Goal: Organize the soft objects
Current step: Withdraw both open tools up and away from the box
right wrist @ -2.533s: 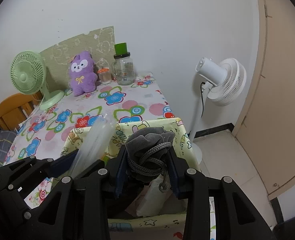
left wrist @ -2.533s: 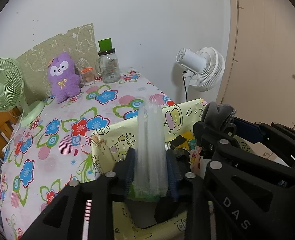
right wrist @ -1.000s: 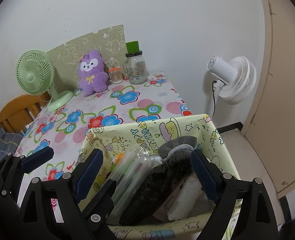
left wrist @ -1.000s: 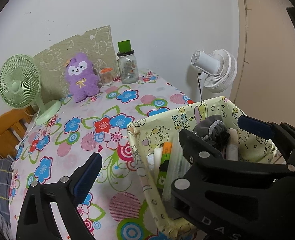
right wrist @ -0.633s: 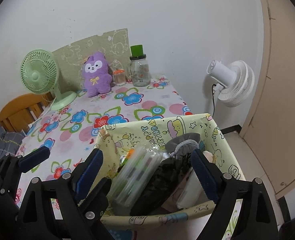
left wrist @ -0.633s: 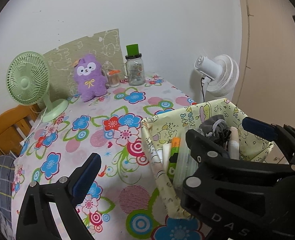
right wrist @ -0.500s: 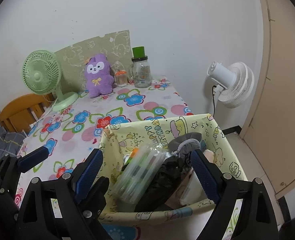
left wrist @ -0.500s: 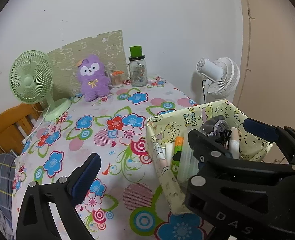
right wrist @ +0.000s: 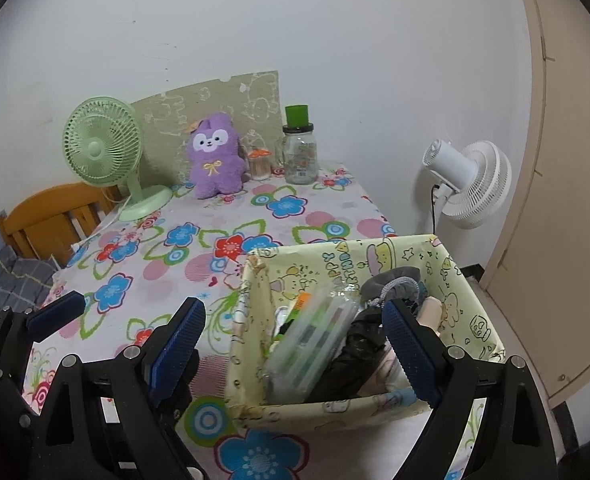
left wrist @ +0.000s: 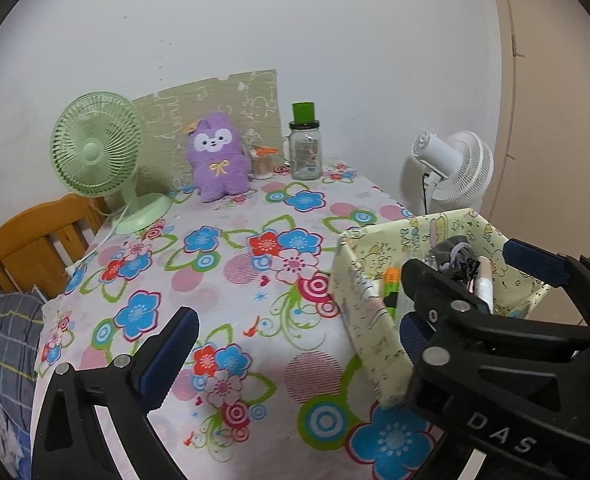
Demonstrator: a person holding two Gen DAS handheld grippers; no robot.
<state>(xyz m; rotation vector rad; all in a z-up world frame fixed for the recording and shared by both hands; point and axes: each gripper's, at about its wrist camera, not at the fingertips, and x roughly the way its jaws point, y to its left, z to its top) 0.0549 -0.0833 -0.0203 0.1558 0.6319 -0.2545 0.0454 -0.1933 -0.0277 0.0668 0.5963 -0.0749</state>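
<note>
Right wrist view has the right gripper at 6 o'clock with its jaws spread wide, gripping nothing; the yellow cartoon-print fabric bin sits beyond and between its blue pads, untouched. Inside the bin lie a clear plastic pouch leaning toward 7 o'clock, a grey drawstring pouch toward 1 o'clock of it, and crumpled black material between them. At 8 o'clock the left gripper shows over the floral tablecloth.

From the left wrist camera, the left gripper has just been opening its jaws and they stand wide, nothing between them but tablecloth. The bin is at 3 o'clock, partly behind the right gripper's black frame.

Toward 12 o'clock, by the wall, a purple plush sits upright, a green desk fan at its 9 o'clock, a small orange-lidded jar and a glass jar with green lid at its 3 o'clock. A white floor fan stands off the table at 2 o'clock.
</note>
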